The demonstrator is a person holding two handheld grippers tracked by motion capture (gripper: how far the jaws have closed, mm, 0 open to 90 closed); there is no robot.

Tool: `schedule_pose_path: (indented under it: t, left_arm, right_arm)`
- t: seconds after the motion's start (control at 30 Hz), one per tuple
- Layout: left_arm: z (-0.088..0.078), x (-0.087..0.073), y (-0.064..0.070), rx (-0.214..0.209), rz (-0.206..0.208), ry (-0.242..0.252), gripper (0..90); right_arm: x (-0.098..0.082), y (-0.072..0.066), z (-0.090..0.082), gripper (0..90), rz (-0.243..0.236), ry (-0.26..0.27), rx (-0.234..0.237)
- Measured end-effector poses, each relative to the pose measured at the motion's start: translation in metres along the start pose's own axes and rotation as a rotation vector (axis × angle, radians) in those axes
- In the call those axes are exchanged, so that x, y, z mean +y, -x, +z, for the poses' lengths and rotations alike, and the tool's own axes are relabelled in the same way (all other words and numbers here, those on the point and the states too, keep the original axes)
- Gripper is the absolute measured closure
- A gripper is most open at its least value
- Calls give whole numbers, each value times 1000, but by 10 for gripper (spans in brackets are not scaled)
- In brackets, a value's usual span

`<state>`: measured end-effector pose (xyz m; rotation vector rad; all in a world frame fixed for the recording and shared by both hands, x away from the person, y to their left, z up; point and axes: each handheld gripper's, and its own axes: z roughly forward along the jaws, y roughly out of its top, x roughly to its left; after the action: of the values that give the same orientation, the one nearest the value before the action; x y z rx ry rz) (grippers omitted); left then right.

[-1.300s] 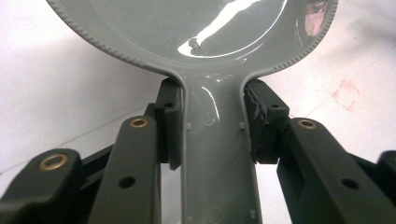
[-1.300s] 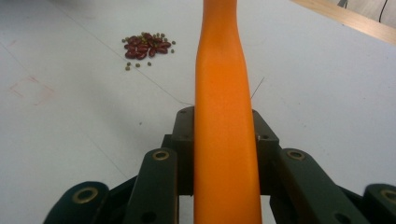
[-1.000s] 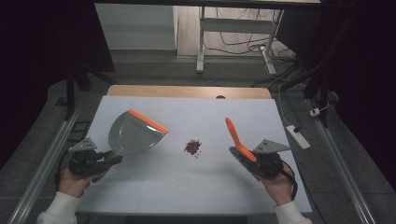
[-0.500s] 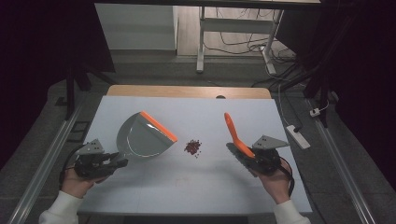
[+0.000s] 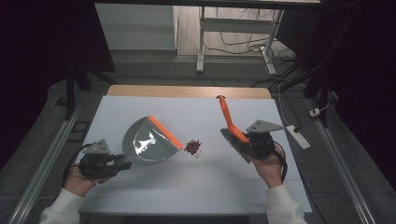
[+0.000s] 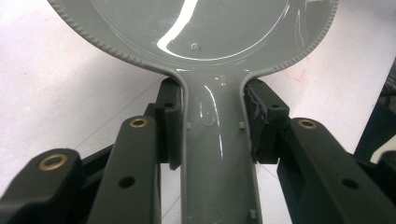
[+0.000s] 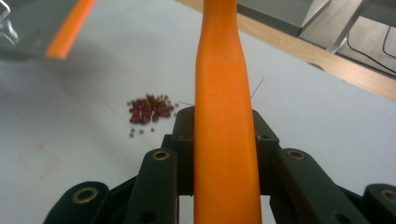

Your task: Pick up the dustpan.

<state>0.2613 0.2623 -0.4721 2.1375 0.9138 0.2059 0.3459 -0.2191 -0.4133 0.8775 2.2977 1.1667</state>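
Observation:
A grey dustpan with an orange lip lies low over the white table, its mouth facing a small pile of red beans. My left gripper is shut on the dustpan's handle, with the pads pressing both sides. To the right of the beans, my right gripper is shut on the orange brush handle, which points up and away. In the right gripper view the handle runs up between the jaws, with the beans to its left and the dustpan's lip beyond.
A wooden strip edges the table's far side. A white power strip lies off the right edge. Beyond the table are metal frame legs and cables on the floor. A faint red square mark shows near the front.
The dustpan has tipped down and swung right, closer to the beans. The right gripper has lifted and shifted away, and the brush handle now points farther up the table.

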Motion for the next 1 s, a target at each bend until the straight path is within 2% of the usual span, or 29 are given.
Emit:
schedule_pose_path:
  t: [0.17,0.3,0.47,0.63,0.83,1.0]
  left_arm:
    - [3,1,4,22,34,-13,620]
    - [6,2,8,3,63,-27,620]
    - [14,4,11,-8,84,-69,619]
    - [20,4,16,-22,104,-100,619]
    - [24,3,17,-54,104,-125,619]
    - [25,3,15,-48,90,-143,619]
  right_arm:
    - [13,2,13,700,10,17,25]
    - [18,4,24,700,22,36,47]
    - [18,2,37,700,-20,4,45]
    - [18,0,40,700,-8,8,66]
    - [18,-2,42,700,-9,4,71]
    - [17,-2,47,700,-11,-5,74]
